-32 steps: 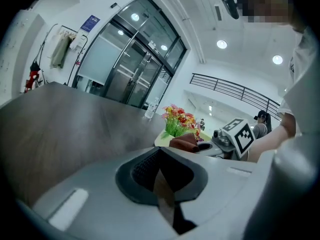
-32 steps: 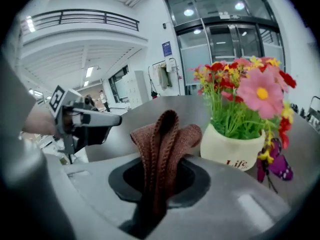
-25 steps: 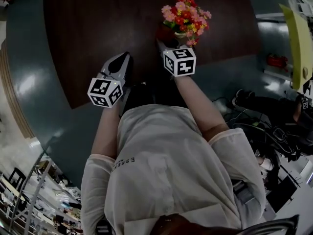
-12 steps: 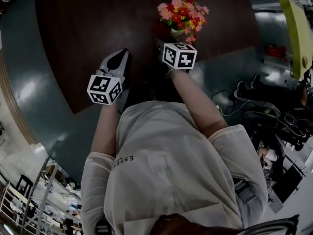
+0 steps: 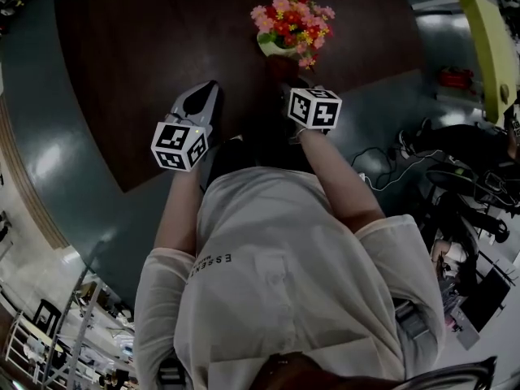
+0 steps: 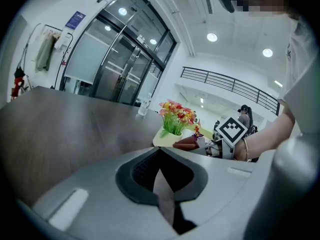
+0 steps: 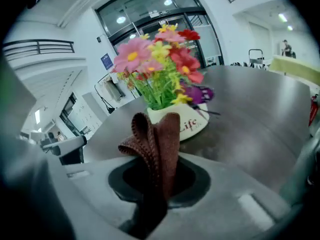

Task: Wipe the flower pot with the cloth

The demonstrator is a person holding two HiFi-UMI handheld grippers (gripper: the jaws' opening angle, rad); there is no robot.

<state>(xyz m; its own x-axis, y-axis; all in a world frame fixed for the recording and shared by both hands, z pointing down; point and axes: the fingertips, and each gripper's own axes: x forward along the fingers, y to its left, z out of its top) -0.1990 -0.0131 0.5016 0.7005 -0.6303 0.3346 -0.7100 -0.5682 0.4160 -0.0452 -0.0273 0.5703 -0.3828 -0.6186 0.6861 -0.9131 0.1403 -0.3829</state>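
Brown cloth point(image 7: 160, 139) clamped in right hand-held gripper point(image 7: 159, 180), near flower pot point(image 7: 195, 126); left hand-held gripper point(image 6: 162, 184) jaws together (empty).

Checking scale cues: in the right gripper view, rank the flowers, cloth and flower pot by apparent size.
1. flowers
2. cloth, though its nearness to the camera enlarges it
3. flower pot, partly hidden behind the cloth

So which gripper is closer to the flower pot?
Right. The right gripper holds the cloth close up to the flower pot; the left gripper, shut, sits farther off, at the head view's left.
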